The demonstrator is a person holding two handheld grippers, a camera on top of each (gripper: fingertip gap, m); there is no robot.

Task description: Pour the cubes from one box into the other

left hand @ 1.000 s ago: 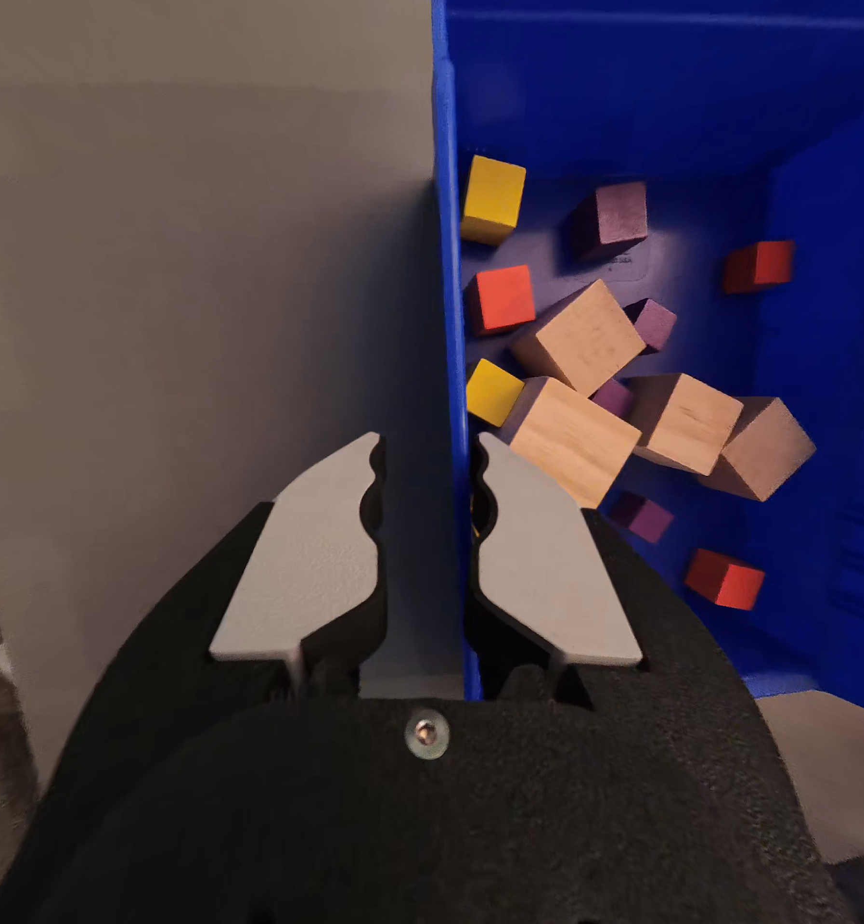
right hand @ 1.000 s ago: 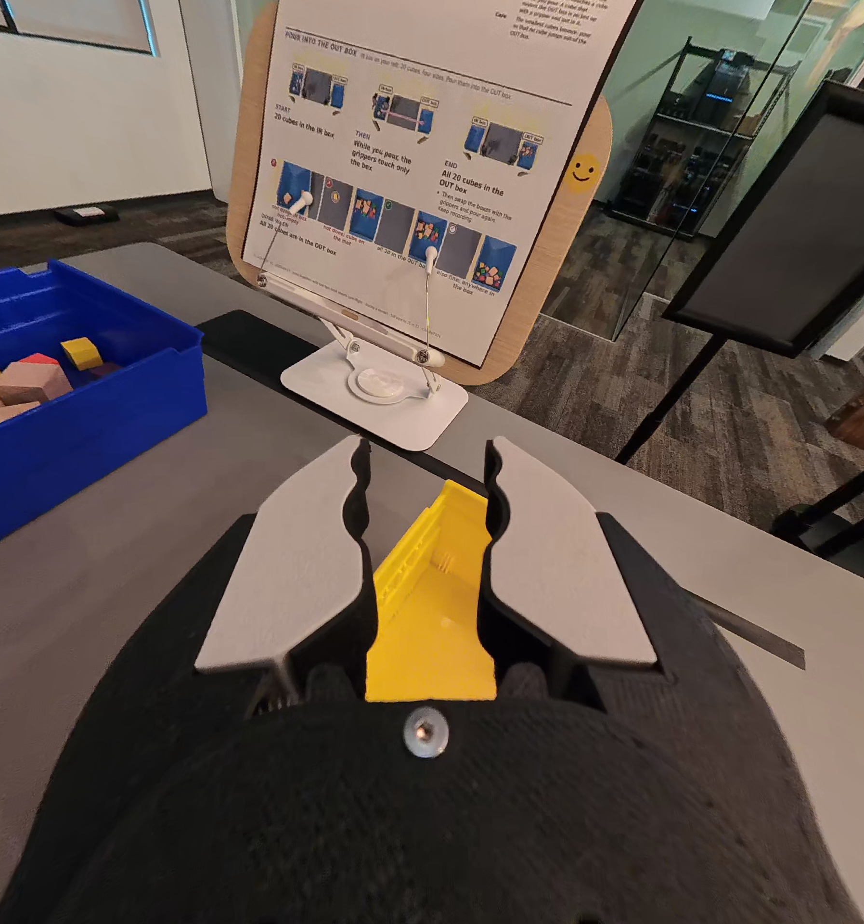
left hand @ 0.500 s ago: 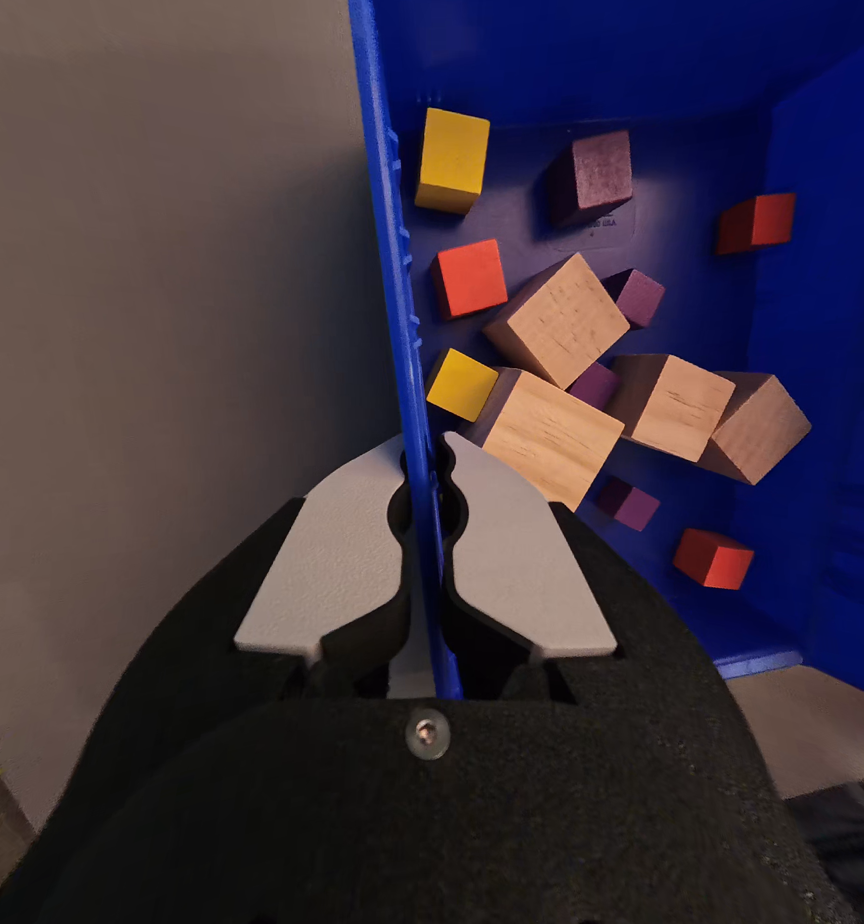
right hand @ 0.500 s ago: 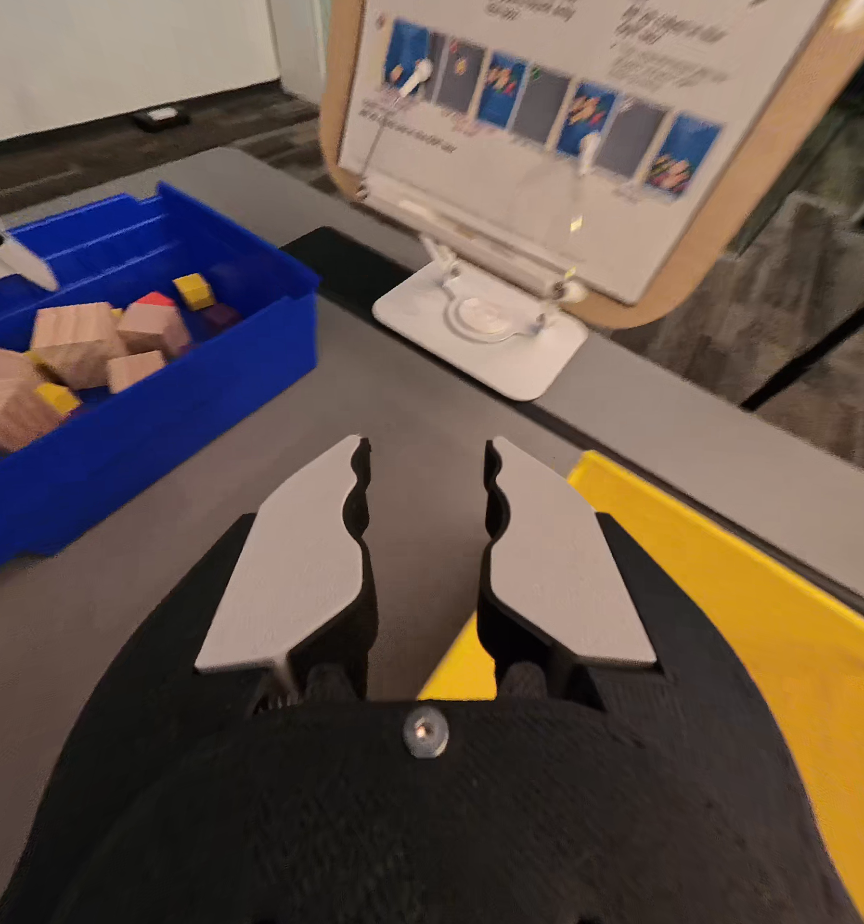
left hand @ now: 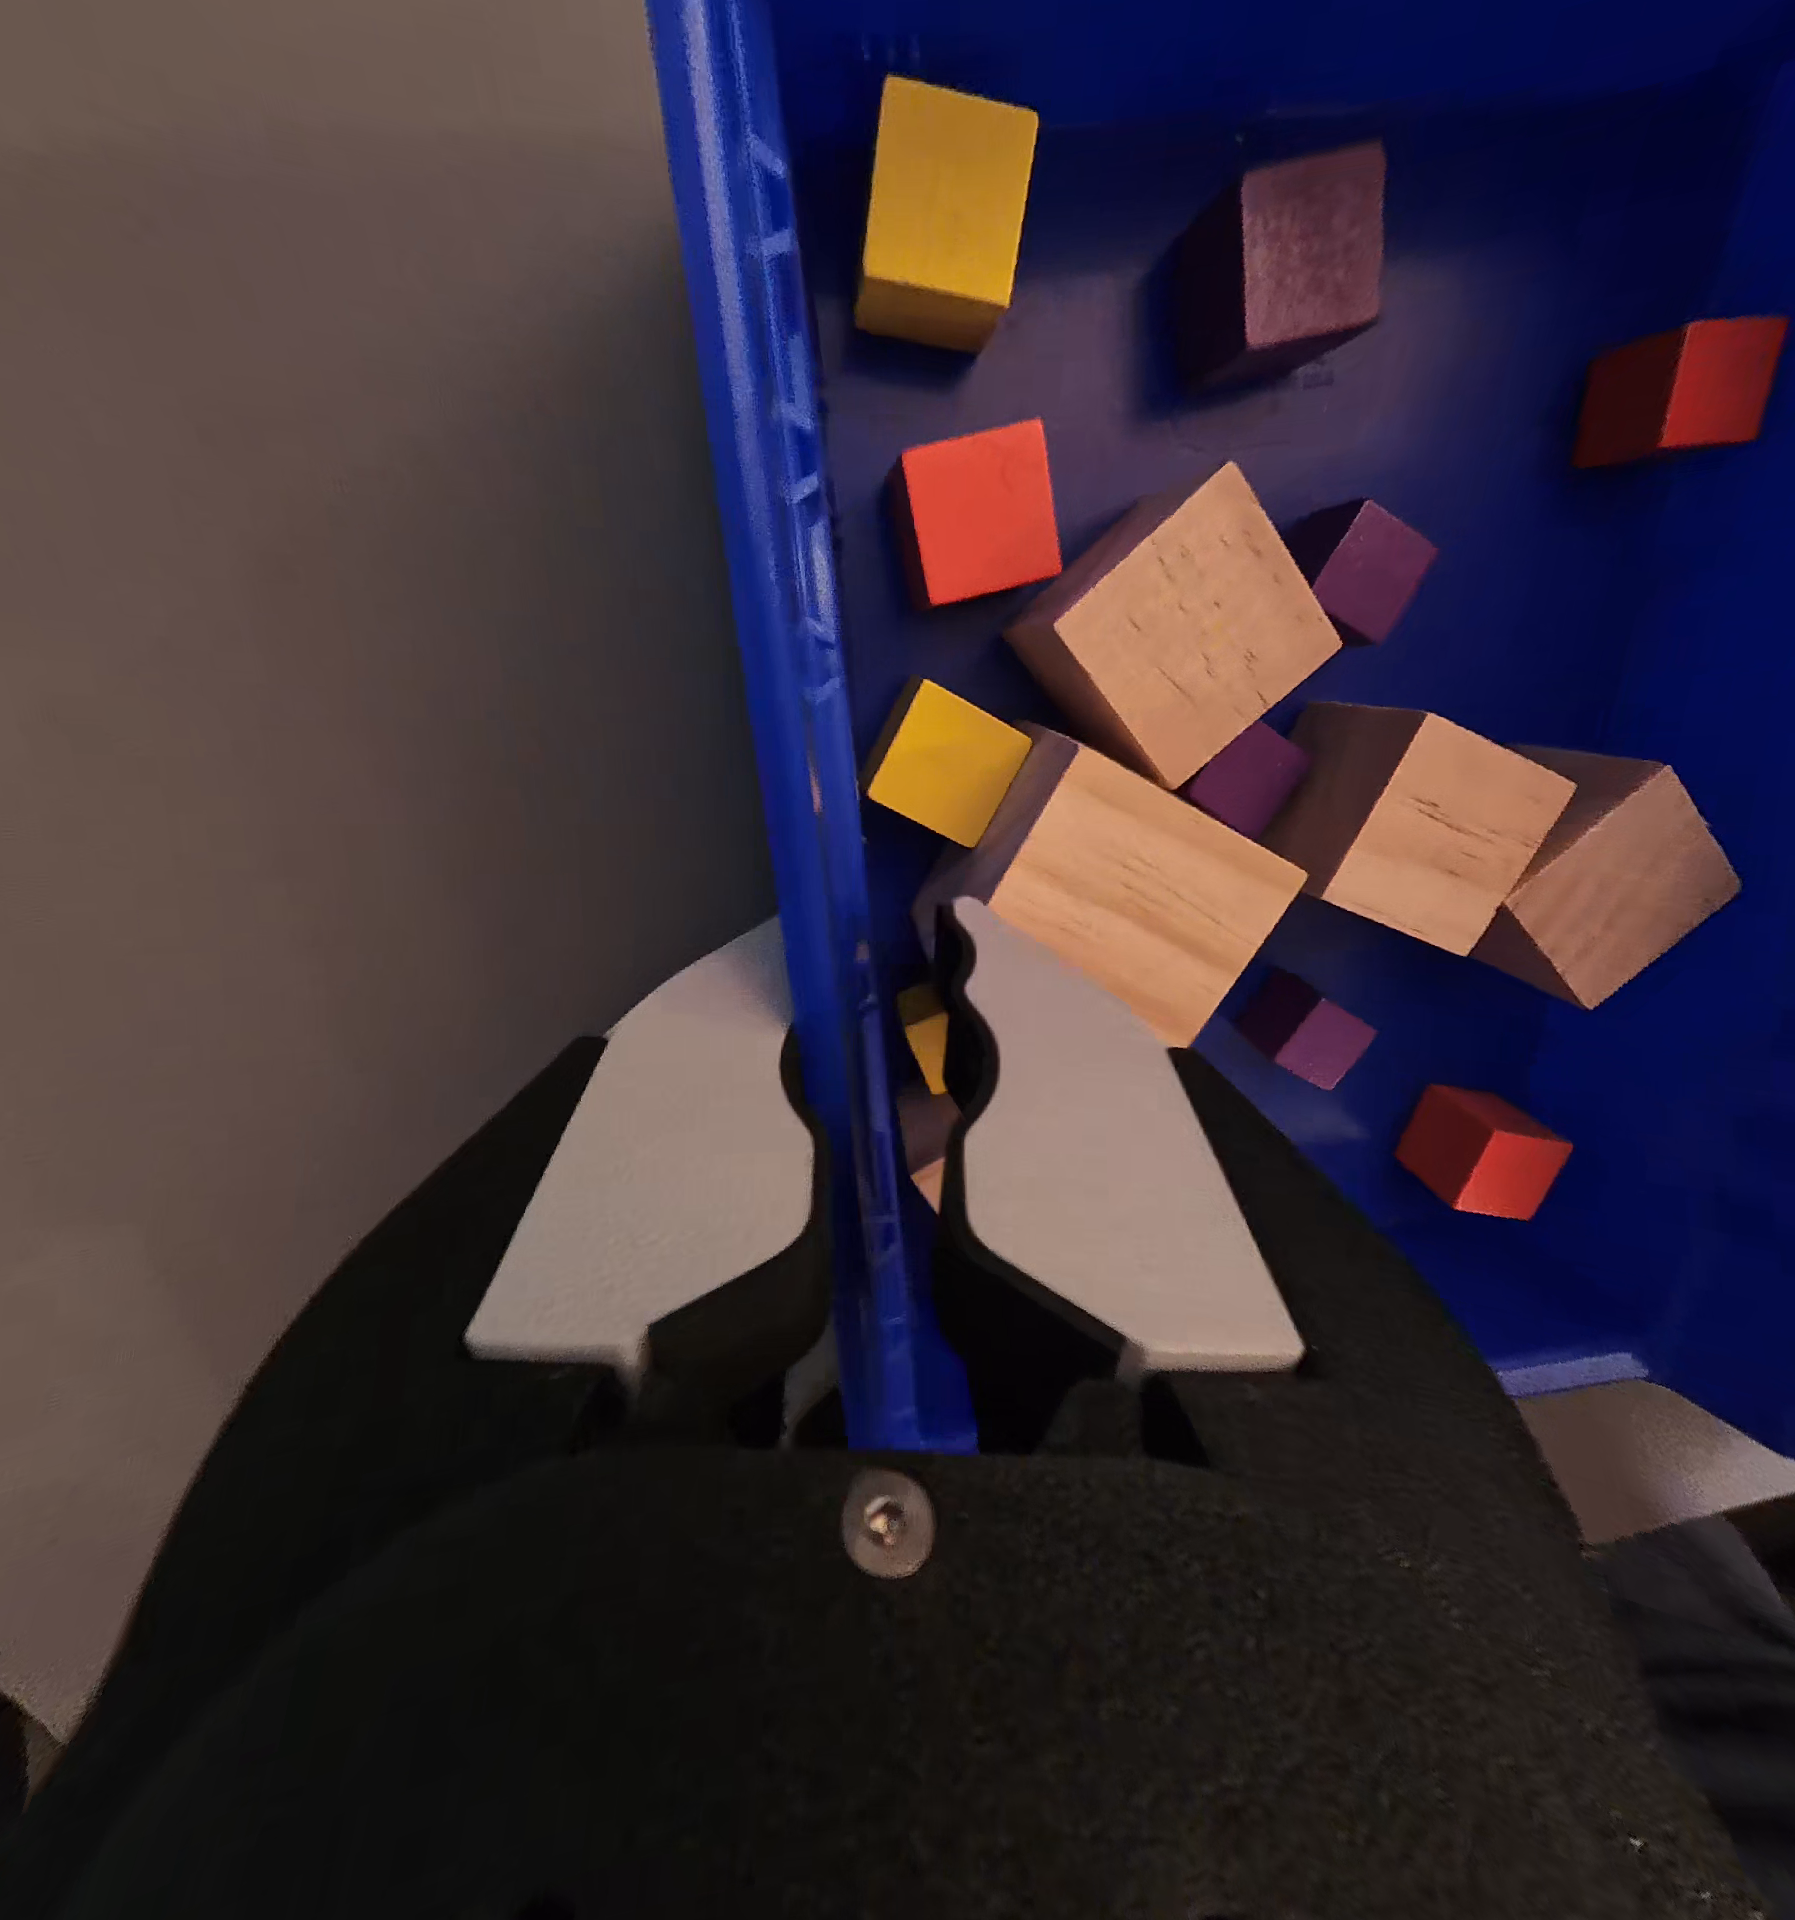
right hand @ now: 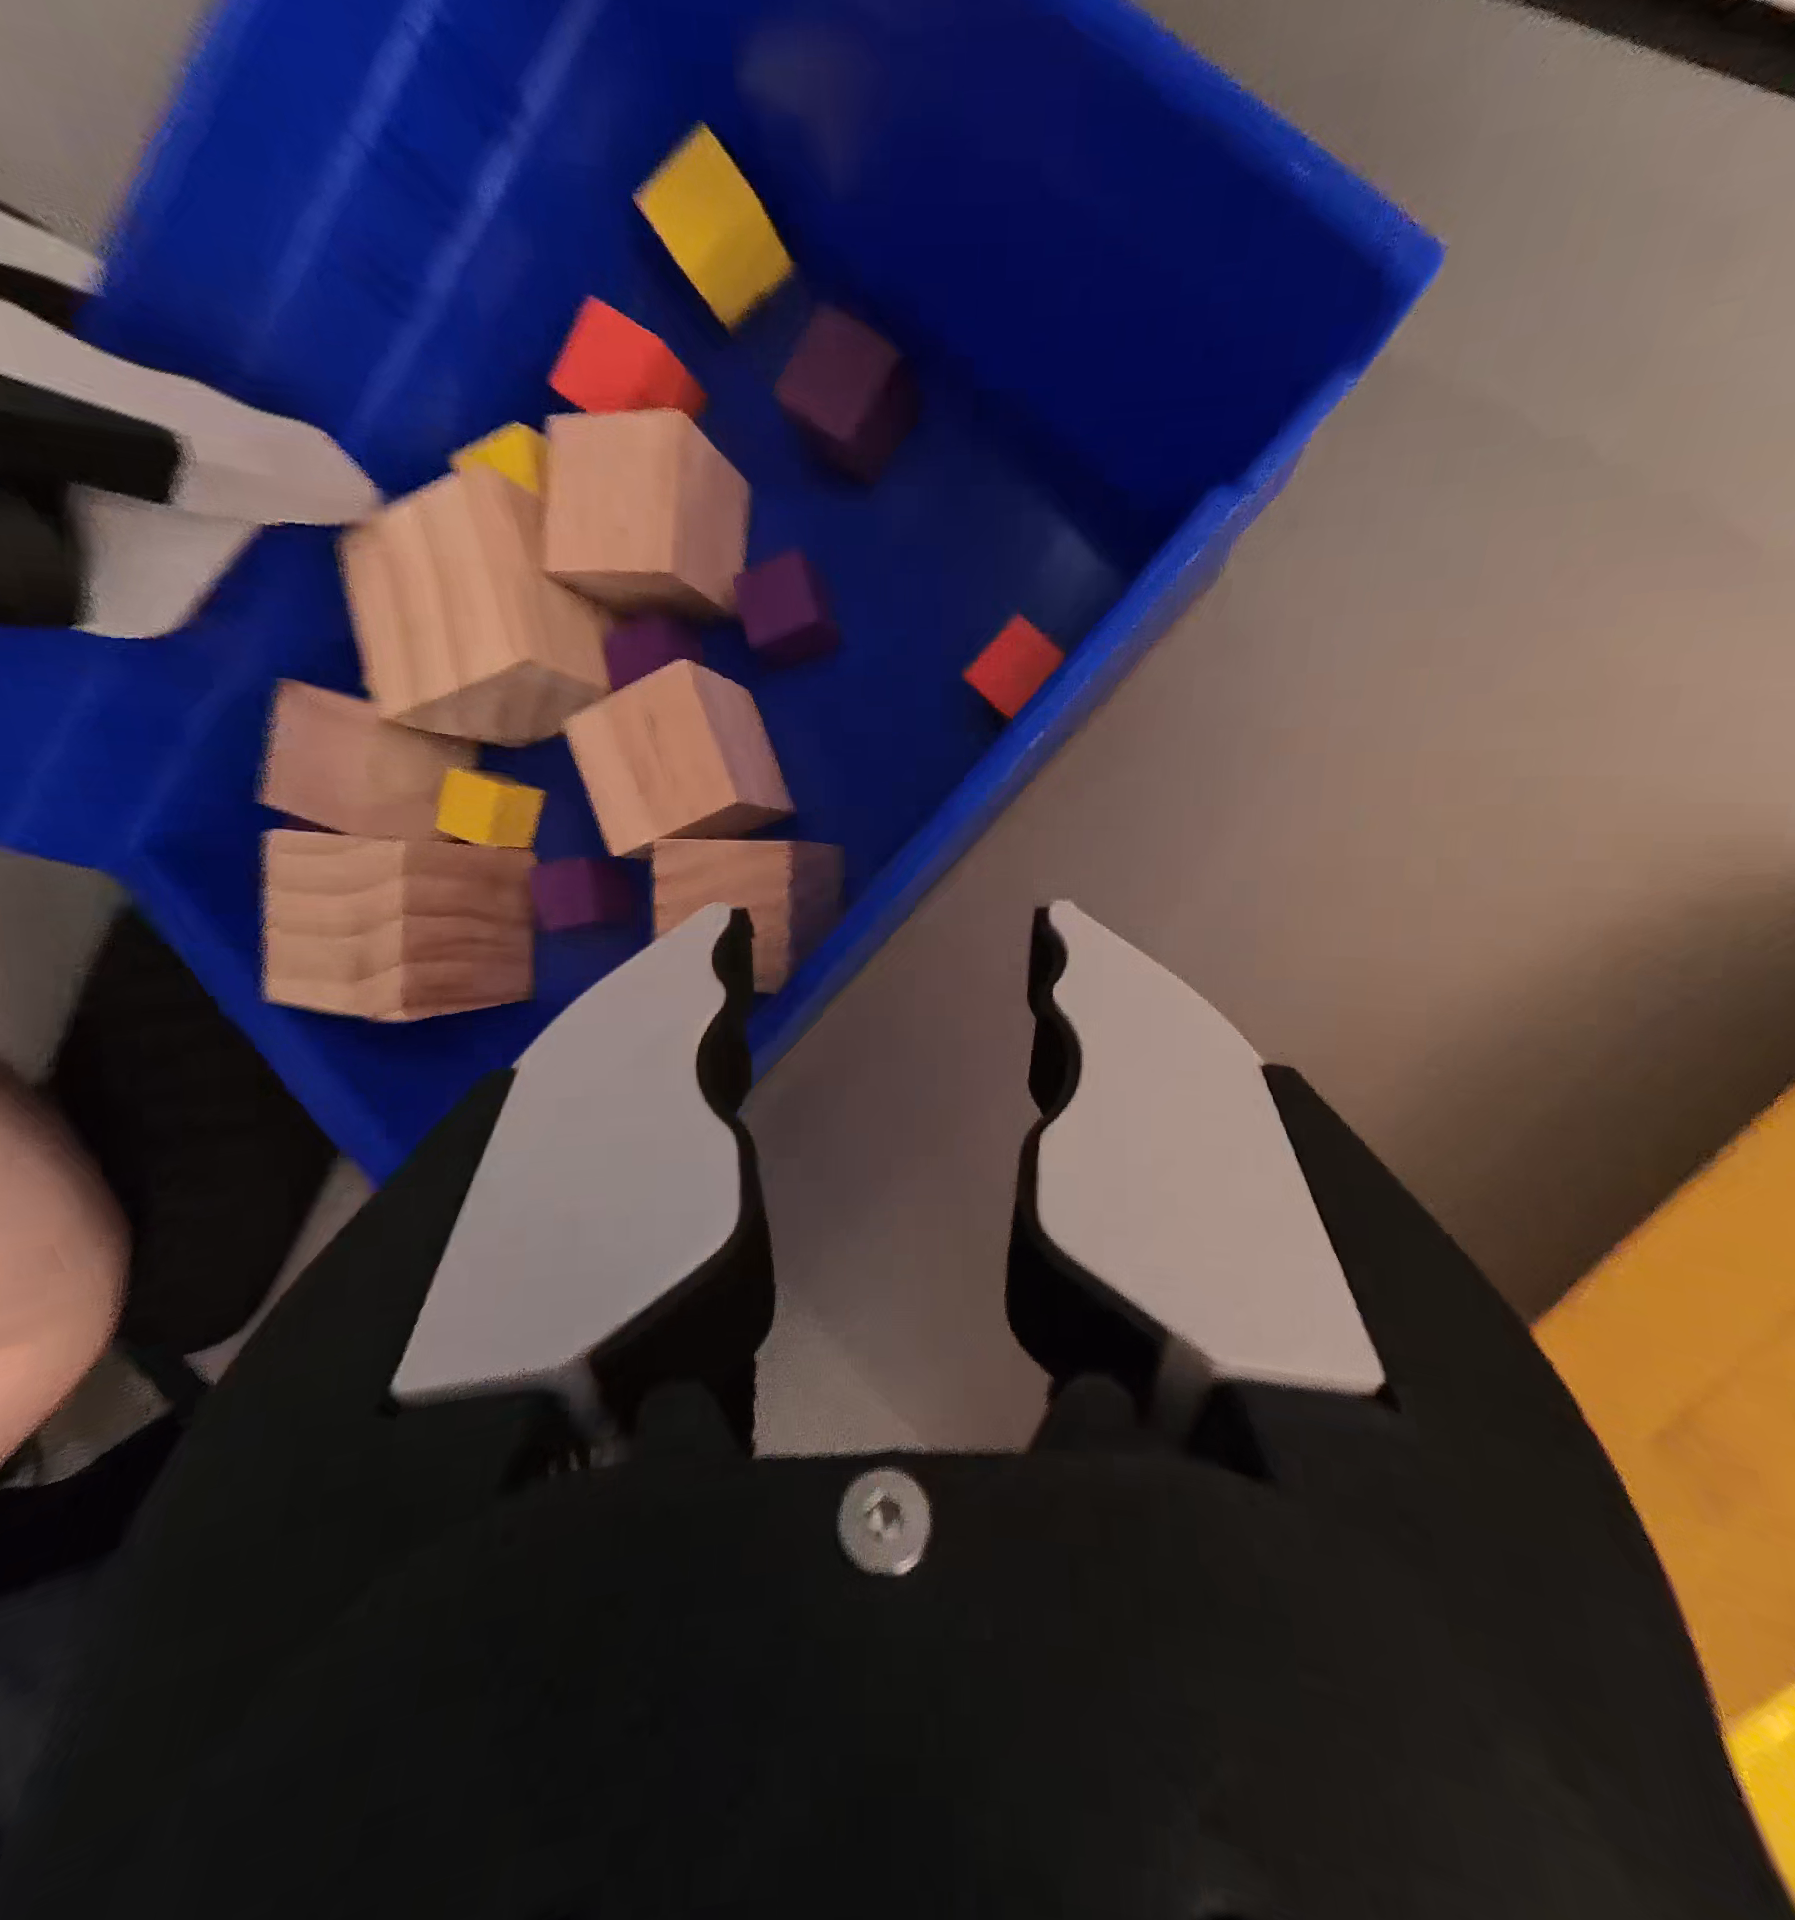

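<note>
A plain grey worktop (right hand: 1495, 644) fills the ground in both views, smooth and matte. At its near edge in the left wrist view, dark cloth (left hand: 1745, 1621) shows below. A blurred pale patch sits at the right wrist view's left edge.

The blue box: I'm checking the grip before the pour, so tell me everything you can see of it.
The blue box is an open-topped rectangular bin of glossy, plastic-looking material, with a ribbed rim along one side wall. It rests on the grey table and holds loose cubes: large plain wooden ones and small yellow, red and purple ones. The left tool is shut on that side wall, one finger outside, one inside. The open right tool hovers over its other side wall, not touching.
</note>
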